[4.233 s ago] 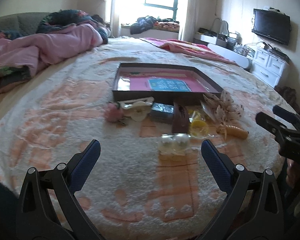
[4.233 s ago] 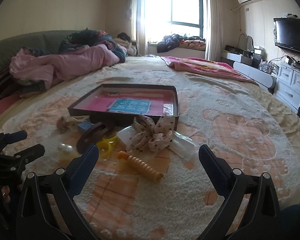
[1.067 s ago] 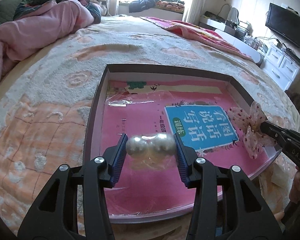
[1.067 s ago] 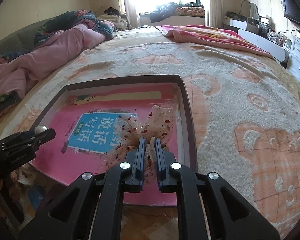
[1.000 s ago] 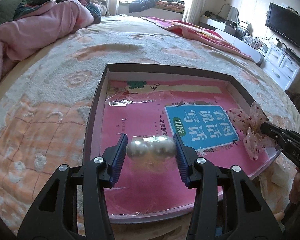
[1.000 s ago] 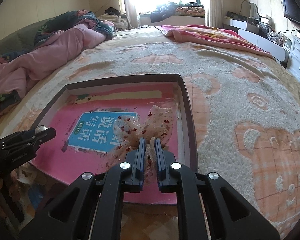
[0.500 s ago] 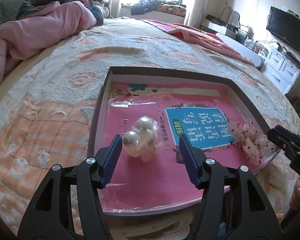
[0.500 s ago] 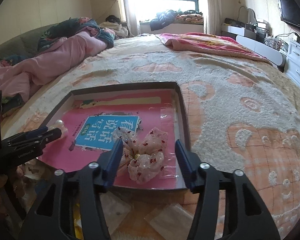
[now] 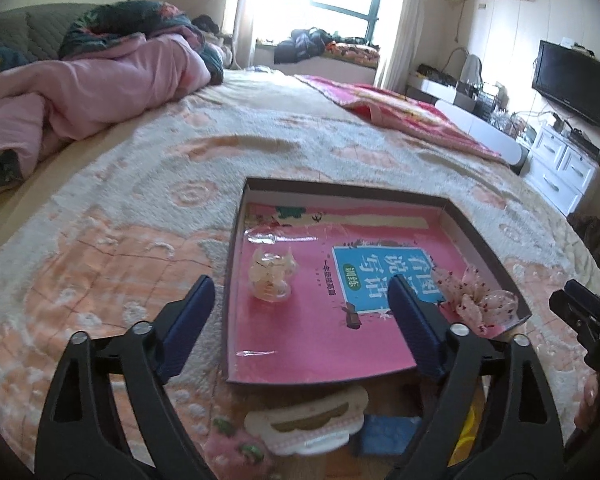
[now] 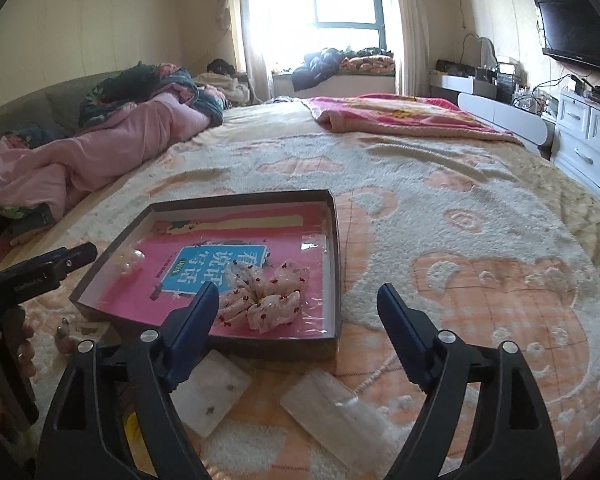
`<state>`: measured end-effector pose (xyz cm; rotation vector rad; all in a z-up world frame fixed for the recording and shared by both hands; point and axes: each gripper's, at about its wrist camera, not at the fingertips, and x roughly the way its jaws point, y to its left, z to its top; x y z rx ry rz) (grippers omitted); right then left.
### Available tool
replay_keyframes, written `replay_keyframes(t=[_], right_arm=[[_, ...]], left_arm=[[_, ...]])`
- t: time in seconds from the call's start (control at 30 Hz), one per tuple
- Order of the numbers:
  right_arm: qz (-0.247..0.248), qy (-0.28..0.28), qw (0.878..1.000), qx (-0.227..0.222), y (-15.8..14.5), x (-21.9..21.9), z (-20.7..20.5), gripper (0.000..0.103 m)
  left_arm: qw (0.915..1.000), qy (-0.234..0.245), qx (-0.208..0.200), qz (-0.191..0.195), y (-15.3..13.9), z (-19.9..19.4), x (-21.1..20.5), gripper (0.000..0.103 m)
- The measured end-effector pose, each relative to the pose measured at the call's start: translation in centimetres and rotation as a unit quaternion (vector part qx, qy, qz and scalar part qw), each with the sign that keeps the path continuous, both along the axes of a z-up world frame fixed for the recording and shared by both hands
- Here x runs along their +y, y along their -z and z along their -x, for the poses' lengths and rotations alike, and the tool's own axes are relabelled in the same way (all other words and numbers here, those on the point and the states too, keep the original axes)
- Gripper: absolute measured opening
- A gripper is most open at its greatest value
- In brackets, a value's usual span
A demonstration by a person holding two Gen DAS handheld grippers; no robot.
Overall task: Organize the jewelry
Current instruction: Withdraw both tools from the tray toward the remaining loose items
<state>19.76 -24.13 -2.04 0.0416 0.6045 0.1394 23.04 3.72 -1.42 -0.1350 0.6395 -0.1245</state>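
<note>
The shallow box on the bedspread holds a pink booklet, my pearl piece in its clear bag at the left, and the spotted bow near the right corner. My left claw and right claw both gape wide, empty, hovering at the box's near edge.

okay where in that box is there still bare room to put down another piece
Inside the box: the far strip along the back wall is bare, and so is the near-left floor between the pearl packet and the front wall. The near-right corner is crowded by the dotted bow. The bedspread in front holds clear packets.
</note>
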Motion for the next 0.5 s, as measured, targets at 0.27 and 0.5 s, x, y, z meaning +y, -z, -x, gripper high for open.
replay_keyframes(t=[0.27, 0.5], right_arm=[[-0.002, -0.011, 1.000, -0.021, -1.2, -0.2, 3.0, 0.086], [0.004, -0.029, 0.999, -0.027, -1.5, 0.3, 5.0, 0.086]], left_arm=[[0.9989, -0.006, -0.044, -0.016, -2.0, 2.9, -0.4, 0.092], [0.9981, -0.005, -0.058, -0.020, -2.5, 4.9, -0.9, 0.092]])
